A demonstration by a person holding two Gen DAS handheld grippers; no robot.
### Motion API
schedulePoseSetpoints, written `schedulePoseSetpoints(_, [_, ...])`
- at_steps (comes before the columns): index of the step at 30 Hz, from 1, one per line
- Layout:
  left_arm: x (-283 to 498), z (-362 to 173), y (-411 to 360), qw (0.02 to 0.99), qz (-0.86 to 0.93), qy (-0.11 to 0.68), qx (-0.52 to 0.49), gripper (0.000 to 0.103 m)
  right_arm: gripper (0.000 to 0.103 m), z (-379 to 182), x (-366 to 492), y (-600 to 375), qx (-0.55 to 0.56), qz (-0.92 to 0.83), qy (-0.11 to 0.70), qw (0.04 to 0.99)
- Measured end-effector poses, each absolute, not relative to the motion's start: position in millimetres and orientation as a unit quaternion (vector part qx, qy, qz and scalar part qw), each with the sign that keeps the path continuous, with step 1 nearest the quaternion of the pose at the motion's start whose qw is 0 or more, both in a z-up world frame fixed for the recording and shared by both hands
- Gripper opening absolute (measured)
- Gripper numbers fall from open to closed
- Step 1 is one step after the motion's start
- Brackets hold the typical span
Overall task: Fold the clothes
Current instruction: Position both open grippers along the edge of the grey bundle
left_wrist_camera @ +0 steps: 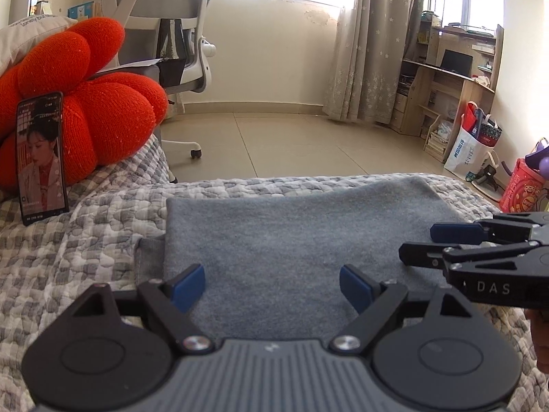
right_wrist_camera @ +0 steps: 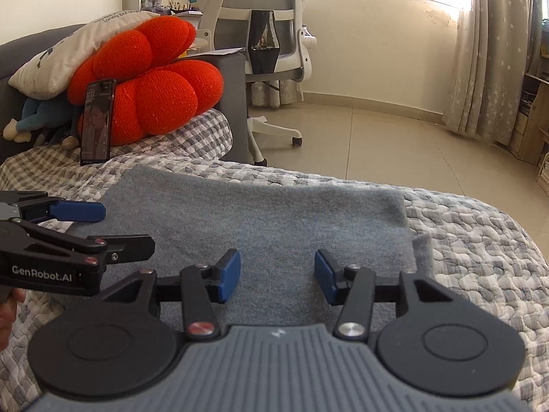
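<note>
A folded grey garment (left_wrist_camera: 302,237), perhaps a sweater, lay flat on the bed's grey-and-white checked quilt (left_wrist_camera: 85,233), directly below and ahead of both tongs. The left tongs (left_wrist_camera: 272,286) hung over its near edge with the blue pads (left_wrist_camera: 188,286) spread wide and nothing between them, released. The right tongs (right_wrist_camera: 277,279) hovered beside them over the same near edge, its pads (right_wrist_camera: 229,279) parted to a narrower gap, also released and clear of the cloth. In the left wrist view the right tongs reached in from the right; in the right wrist view the left tongs reached in from the left. Beyond the garment and to the left of the tongs, a smartphone (left_wrist_camera: 41,158) with a lit screen stood propped against an orange knitted cushion (left_wrist_camera: 103,116). Farther off stood a white office chair (right_wrist_camera: 271,41) on the tiled floor (left_wrist_camera: 291,144).
</note>
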State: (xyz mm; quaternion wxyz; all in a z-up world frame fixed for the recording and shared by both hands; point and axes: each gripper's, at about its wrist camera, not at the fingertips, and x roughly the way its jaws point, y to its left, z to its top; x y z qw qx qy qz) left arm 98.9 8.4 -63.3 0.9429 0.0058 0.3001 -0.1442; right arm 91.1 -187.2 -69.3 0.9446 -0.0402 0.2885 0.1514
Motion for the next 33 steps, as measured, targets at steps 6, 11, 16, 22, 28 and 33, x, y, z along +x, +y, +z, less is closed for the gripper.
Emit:
schedulePoseSetpoints(6, [89, -67, 16, 0.945, -0.14, 0.296, 0.01, 0.087, 0.054, -71, 79, -199, -0.054, 0.142, 0.283, 0.947])
schedulePoseSetpoints(11, [83, -69, 31, 0.946, -0.121, 0.302, 0.003, 0.088, 0.054, -71, 74, -214, -0.055, 0.132, 0.284, 0.948])
schedulePoseSetpoints(16, [80, -74, 58, 0.941, -0.117, 0.315, -0.038, 0.088, 0.055, -68, 72, -224, -0.057, 0.129, 0.284, 0.948])
schedulePoseSetpoints(22, [78, -70, 80, 0.935, -0.121, 0.323, -0.081, 0.088, 0.055, -63, 71, -223, -0.055, 0.128, 0.28, 0.95])
schedulePoseSetpoints(28, [85, -69, 100, 0.92, -0.13, 0.332, -0.161, 0.088, 0.055, -59, 74, -214, -0.045, 0.135, 0.278, 0.95])
schedulePoseSetpoints(33, [96, -67, 111, 0.903, -0.147, 0.335, -0.227, 0.086, 0.055, -54, 77, -203, -0.035, 0.144, 0.274, 0.95])
